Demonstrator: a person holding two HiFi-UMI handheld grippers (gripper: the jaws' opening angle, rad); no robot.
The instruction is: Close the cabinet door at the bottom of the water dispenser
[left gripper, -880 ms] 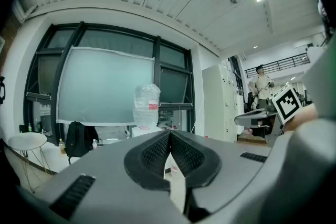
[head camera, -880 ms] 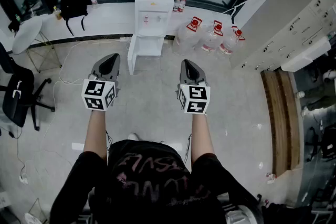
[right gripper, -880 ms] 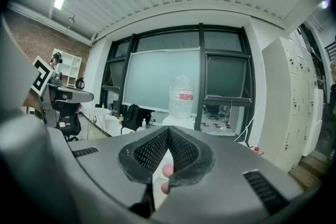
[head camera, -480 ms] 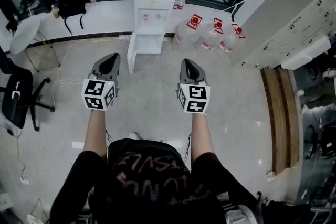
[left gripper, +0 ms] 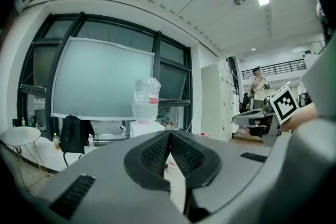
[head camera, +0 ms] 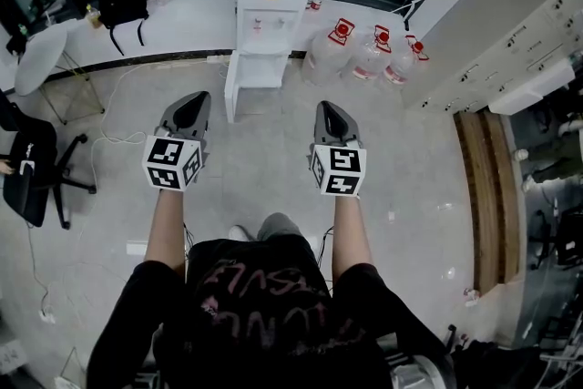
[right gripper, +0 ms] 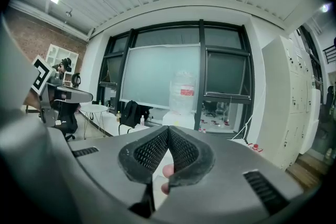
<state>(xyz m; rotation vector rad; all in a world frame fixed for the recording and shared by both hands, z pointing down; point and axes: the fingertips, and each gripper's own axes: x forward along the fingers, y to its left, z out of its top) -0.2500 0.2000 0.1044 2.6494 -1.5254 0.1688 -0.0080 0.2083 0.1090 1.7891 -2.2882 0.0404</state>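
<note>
Approach step, nothing contacted yet. The water dispenser [head camera: 269, 9] stands straight ahead of you, well apart from both grippers. Its bottom cabinet door [head camera: 230, 88] is swung out on the left side of the open compartment [head camera: 261, 73], roughly edge-on to you. Spare water jugs [head camera: 366, 57] sit on the floor just right of the dispenser, so keep off them

Left gripper [head camera: 188, 105]: jaws pressed together, nothing in them. Right gripper [head camera: 330, 110]: tips meet as well, nothing gripped. Both are out in front of you, close to level, aimed at the dispenser

My read: the task is barely started and the door is fully open. The next move calls for walking in and getting low, since the door sits at floor level. No grip is needed, as closed jaws make a fine pusher. The left gripper looks better placed: put its tip on the door's outer face near the free edge, then sweep right until it seats. Pushing near the hinge gives little swing. Pushing hard risks shifting the dispenser or bouncing the door back open
</note>
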